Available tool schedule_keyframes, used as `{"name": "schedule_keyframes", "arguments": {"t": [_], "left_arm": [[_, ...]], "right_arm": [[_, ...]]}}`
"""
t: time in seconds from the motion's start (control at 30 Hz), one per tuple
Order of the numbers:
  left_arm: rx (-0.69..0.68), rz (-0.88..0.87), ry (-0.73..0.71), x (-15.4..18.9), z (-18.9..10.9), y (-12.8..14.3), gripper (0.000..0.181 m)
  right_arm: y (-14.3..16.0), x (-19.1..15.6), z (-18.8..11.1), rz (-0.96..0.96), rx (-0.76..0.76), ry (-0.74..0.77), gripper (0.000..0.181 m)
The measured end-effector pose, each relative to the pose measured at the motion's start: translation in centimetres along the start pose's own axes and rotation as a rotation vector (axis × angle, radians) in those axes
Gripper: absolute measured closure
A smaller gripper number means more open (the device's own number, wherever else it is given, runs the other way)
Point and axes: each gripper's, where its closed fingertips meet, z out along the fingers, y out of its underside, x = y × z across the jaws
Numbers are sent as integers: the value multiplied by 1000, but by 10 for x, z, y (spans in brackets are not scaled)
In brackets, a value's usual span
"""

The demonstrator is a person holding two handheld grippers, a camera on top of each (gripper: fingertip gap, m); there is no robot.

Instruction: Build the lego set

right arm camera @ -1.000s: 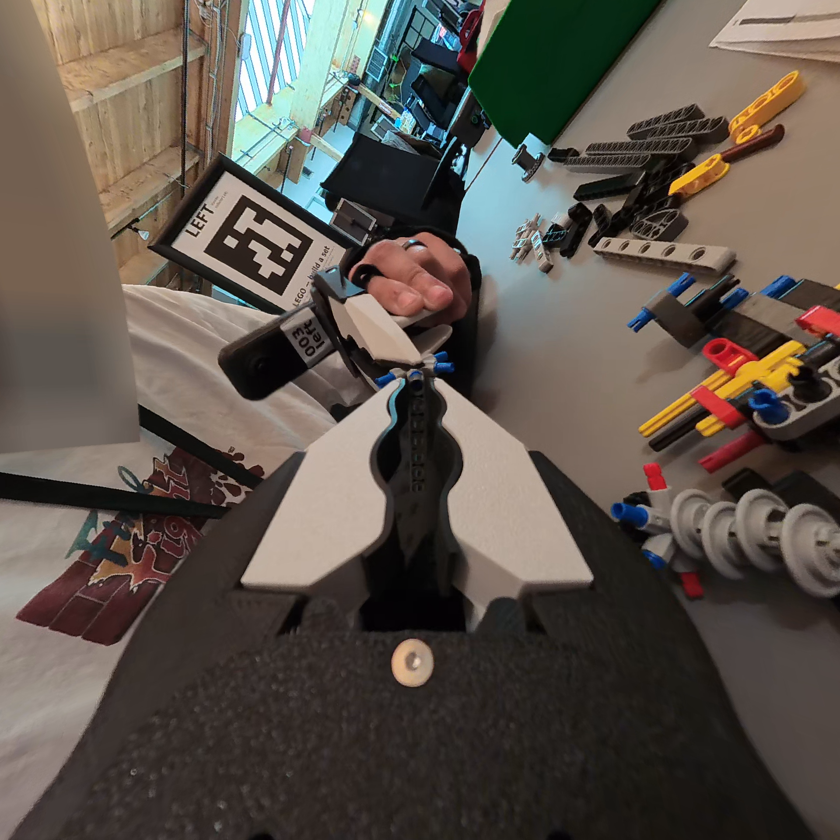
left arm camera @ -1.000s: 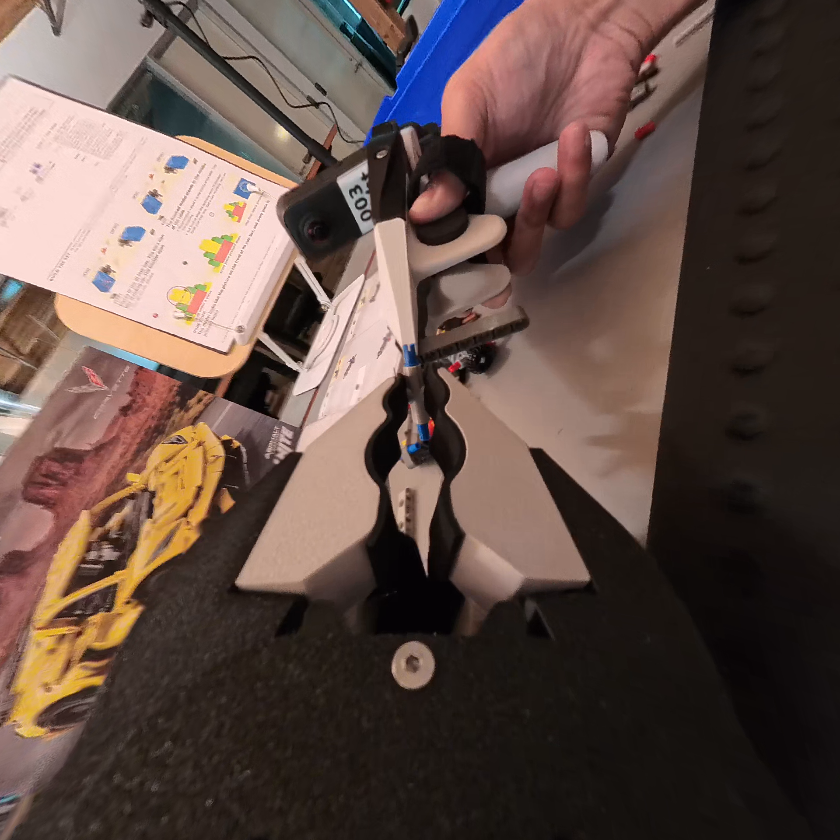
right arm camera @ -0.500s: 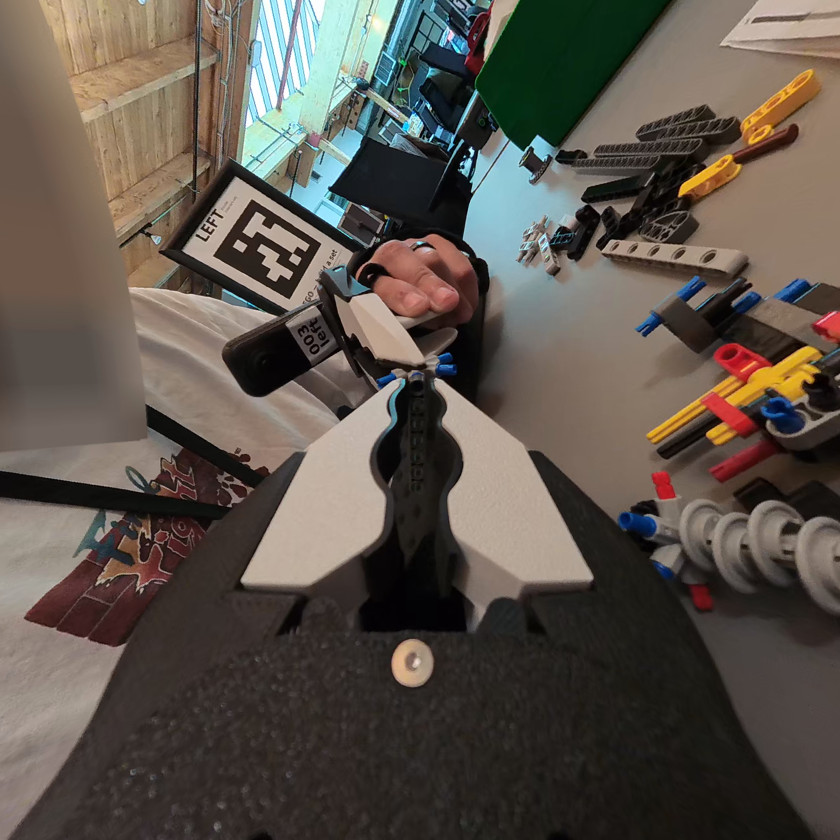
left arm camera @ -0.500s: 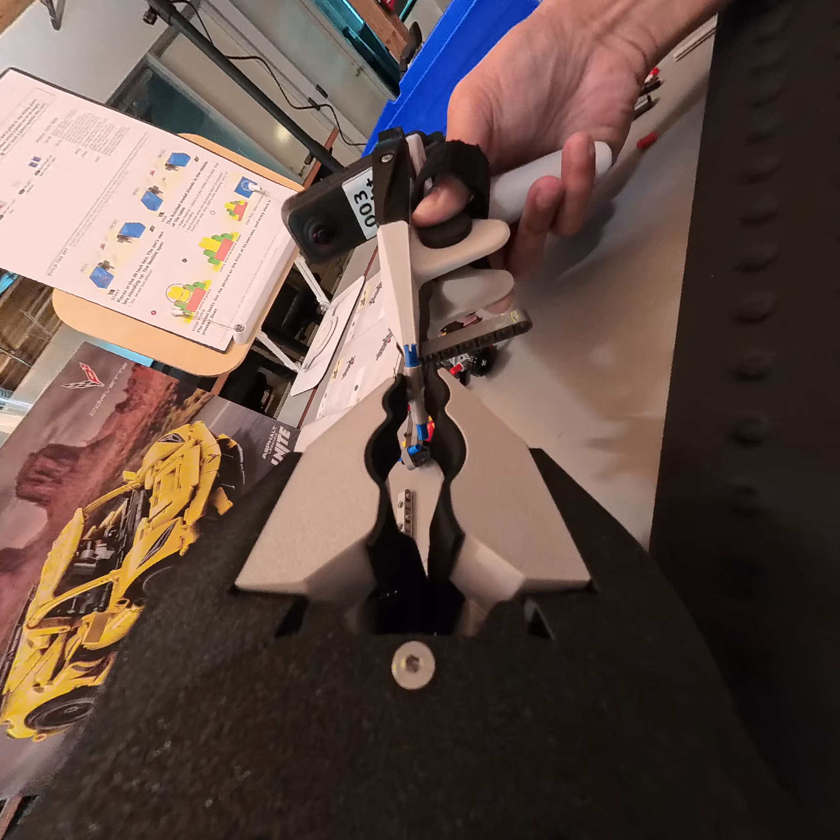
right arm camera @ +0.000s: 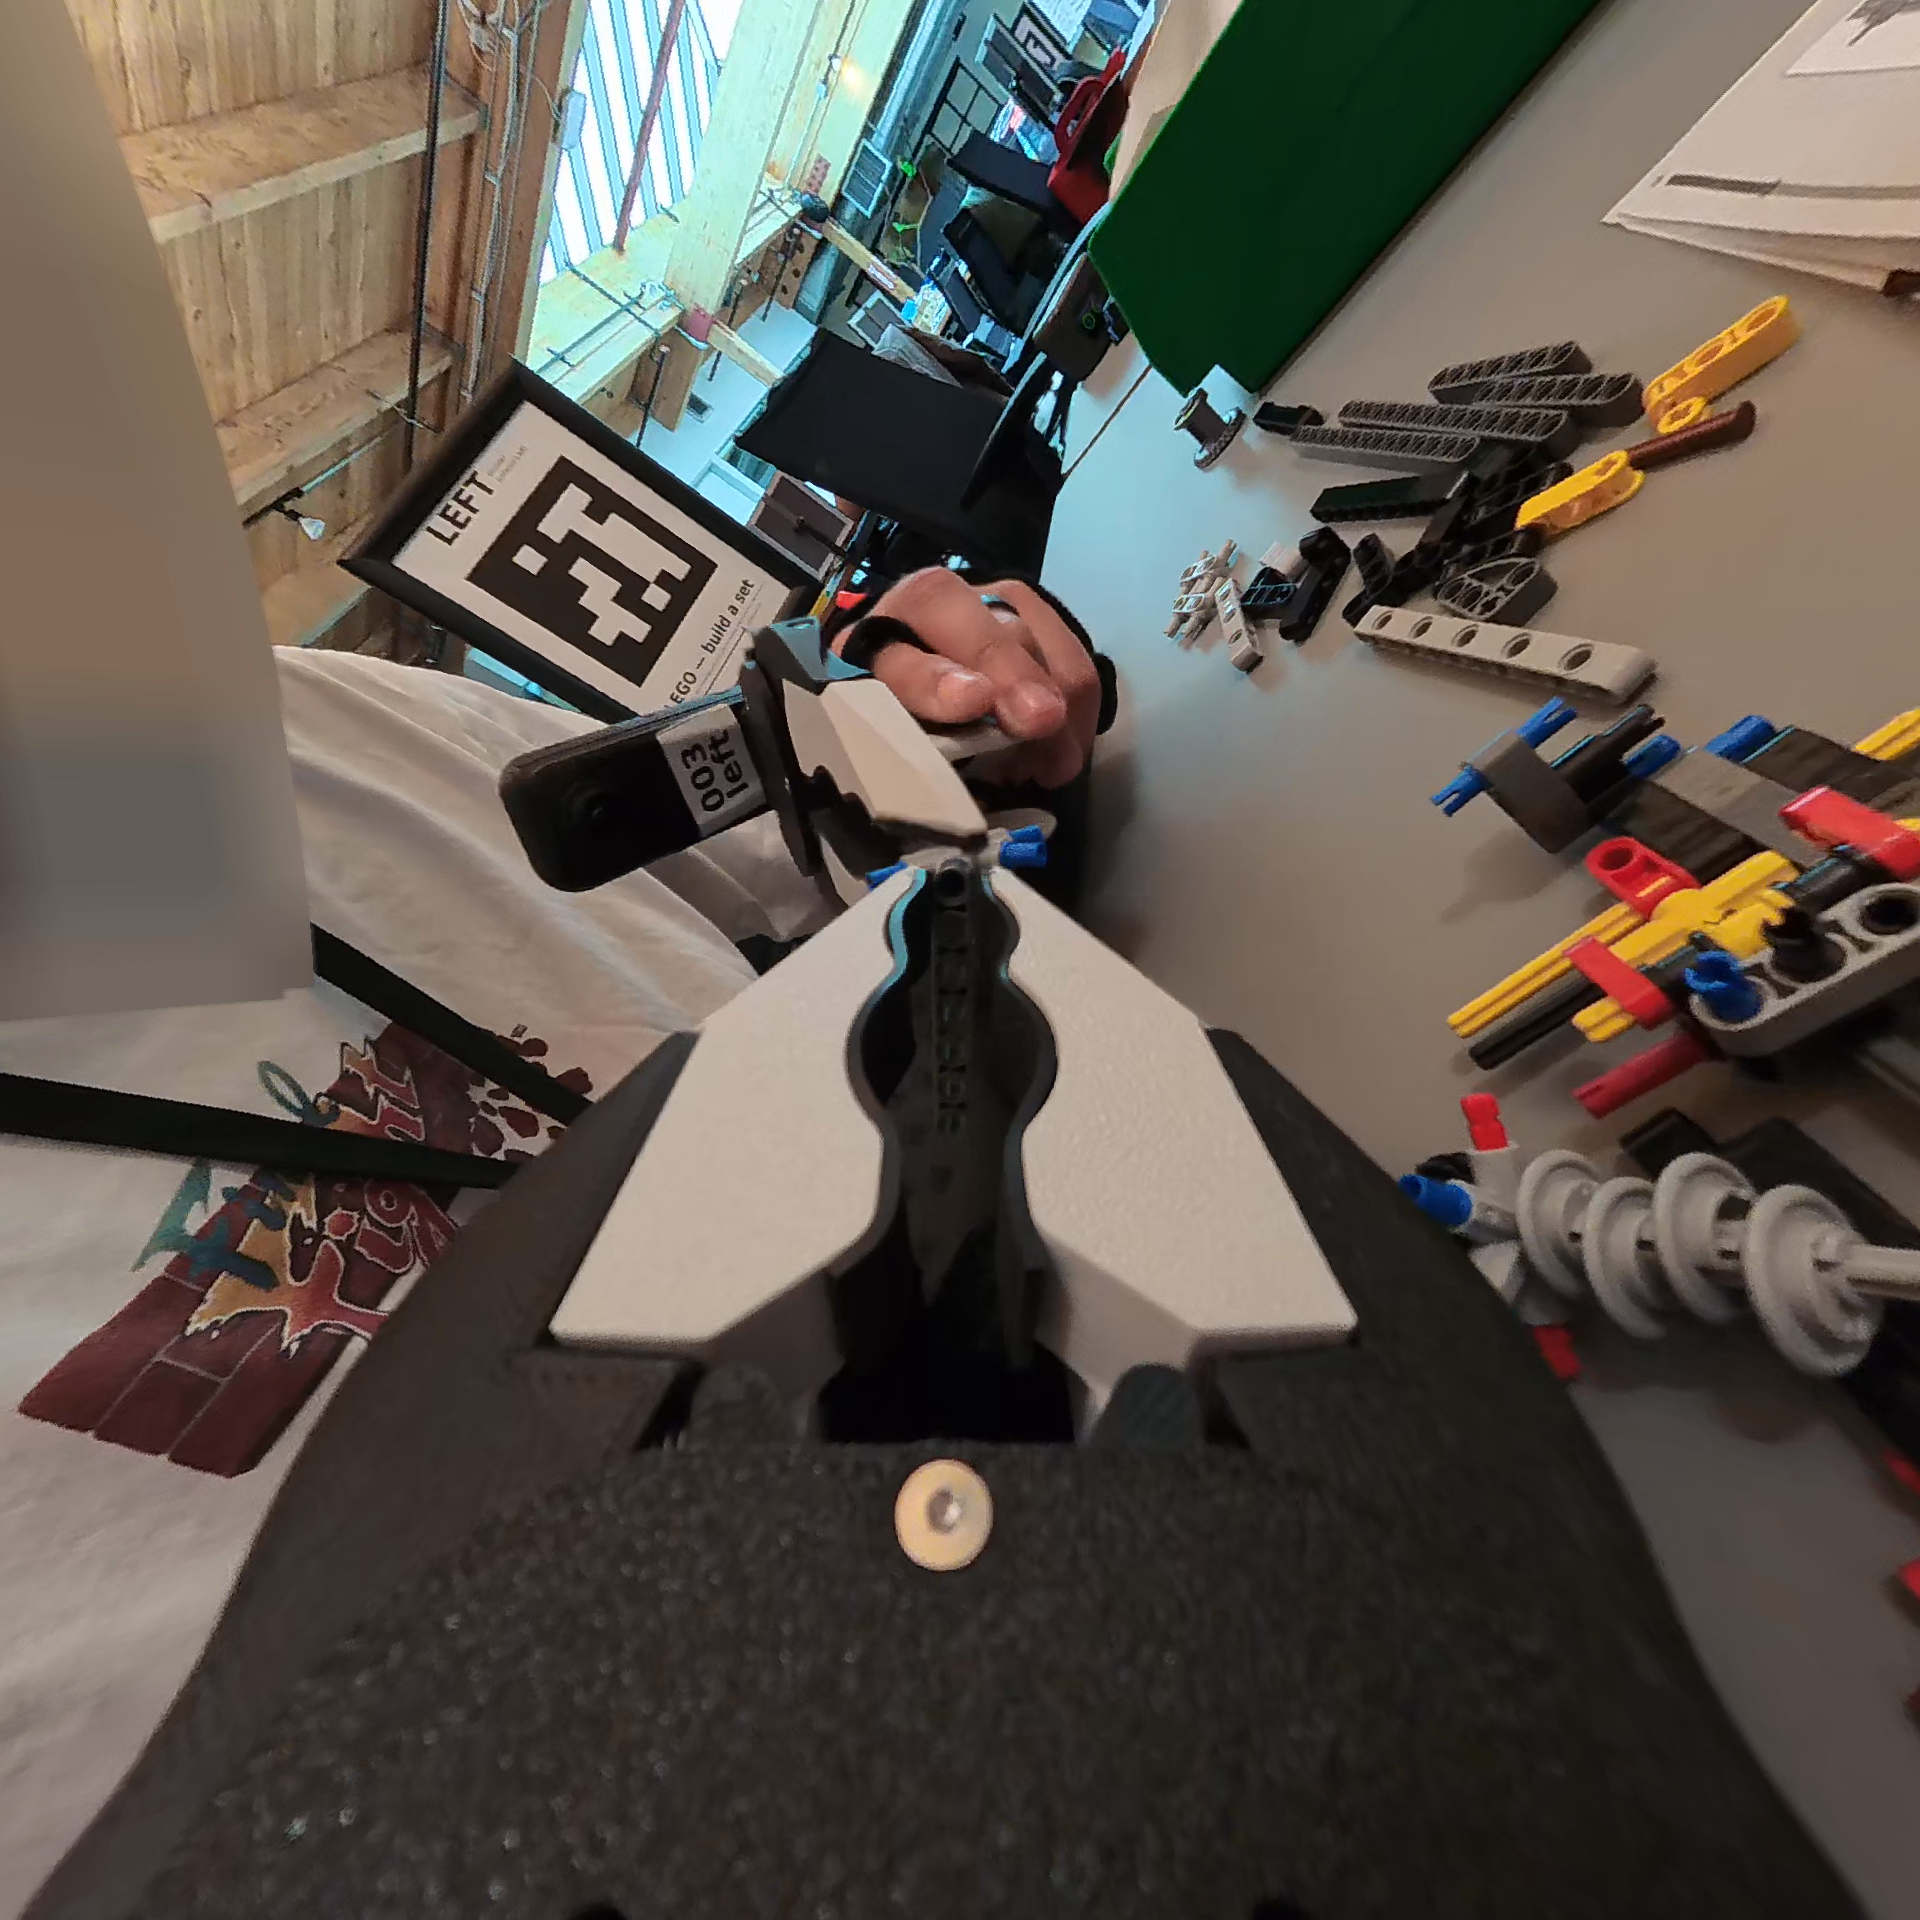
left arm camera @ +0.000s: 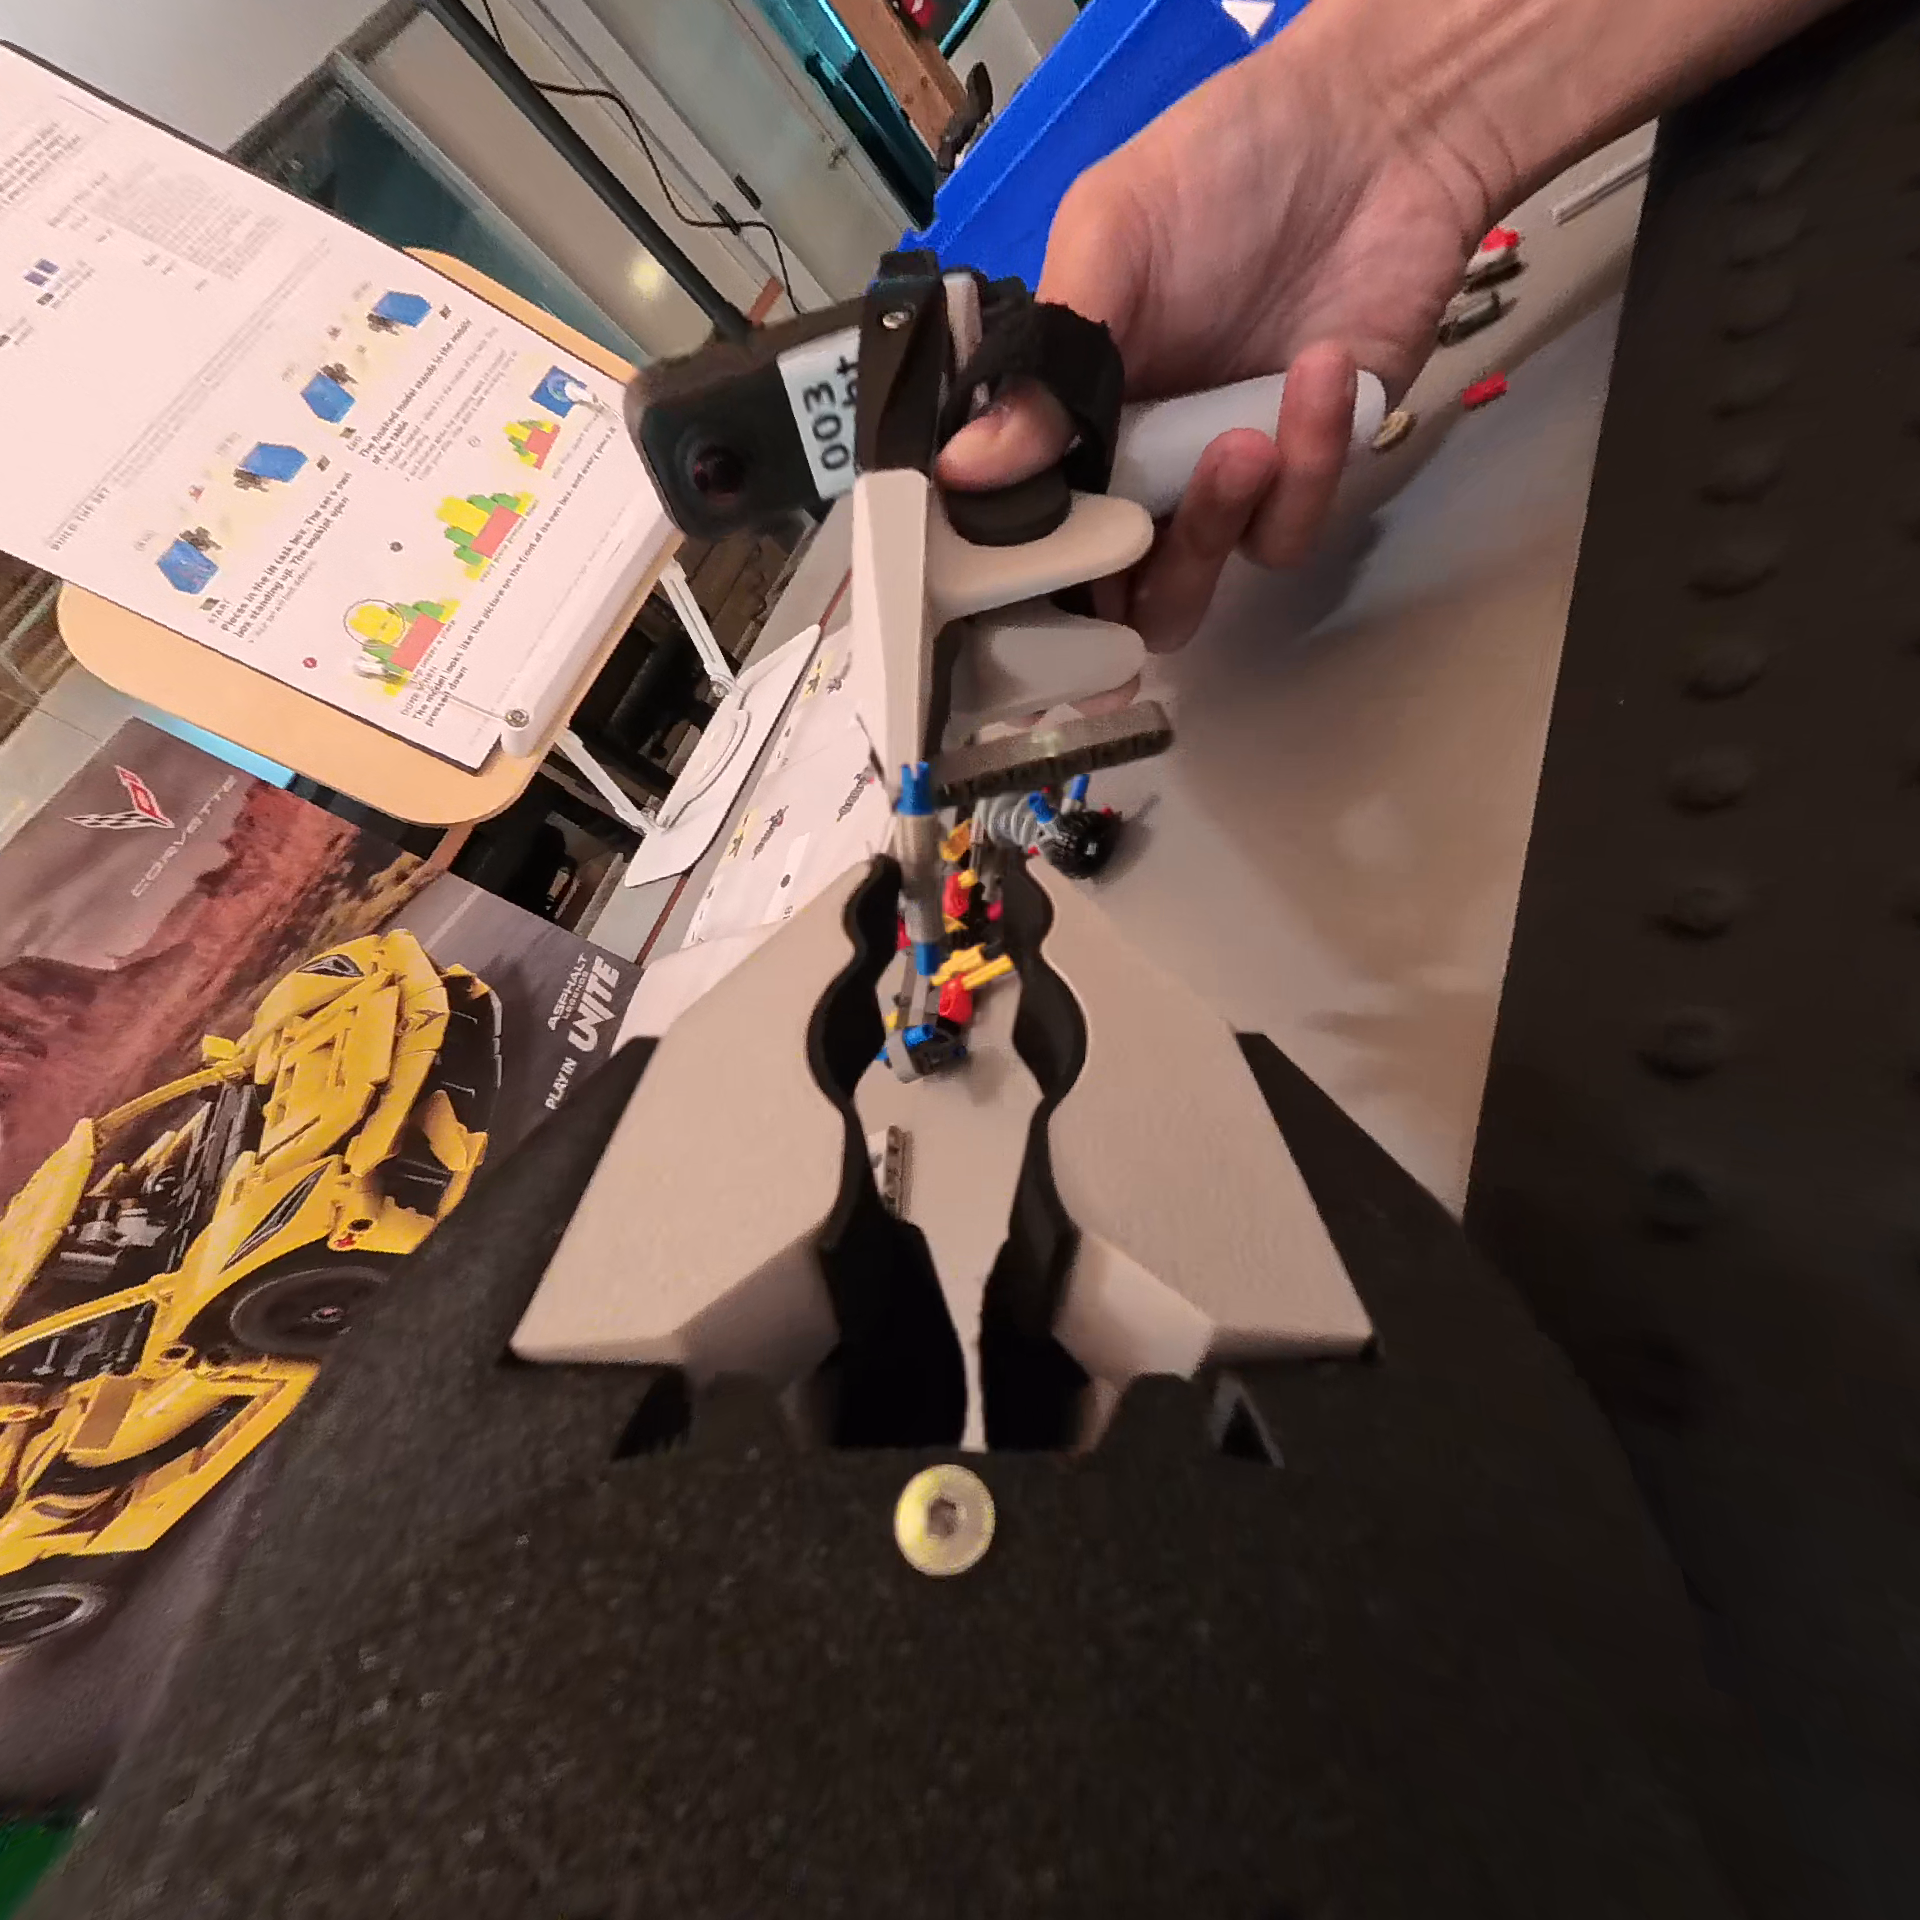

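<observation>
In the right wrist view my right gripper is shut on a dark grey holed beam held lengthwise between its fingers. In the left wrist view that gripper shows from the side with the beam sticking out. A thin light grey beam with blue pins hangs from the dark beam's end. My left gripper is open, and the light grey beam stands in the gap close to the left finger. In the right wrist view the left gripper meets the dark beam's tip, with blue pins beside it.
On the grey table lie a yellow, red and black part-built assembly, a grey gear shaft, black beams and a light grey beam. A green bin stands behind. The set's box and an instruction sheet stand left. Less than 4 cm separates the two grippers' tips. Both grippers' tips are roughly 11 cm from the grey gear shaft. The left camera catches it too, in the left wrist view.
My left gripper's jaws have opened wider and no longer pinch the light grey beam, which stays on the dark beam. The right gripper keeps its grip.
</observation>
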Motion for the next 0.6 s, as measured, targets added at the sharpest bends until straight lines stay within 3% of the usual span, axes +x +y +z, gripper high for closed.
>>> {"name": "schedule_keyframes", "arguments": {"t": [0.1,0.23,0.33,0.4,0.5,0.6], "left_arm": [[-3,-20,0,-1,1,1,157],[-26,-144,6,-10,3,7,159],[-103,-337,39,-15,16,17,161],[-150,-536,159,0,27,16,150],[-222,-658,272,20,43,15,153],[-245,-669,265,21,53,17,155]], "right_arm": [[-7,-1,-12,-52,18,46,175],[-30,5,-56,-262,95,273,176],[-32,8,-83,-356,129,405,175],[-33,14,-96,-359,186,484,176],[-23,19,-100,-379,190,573,176],[-9,26,-96,-521,115,731,176]]}}
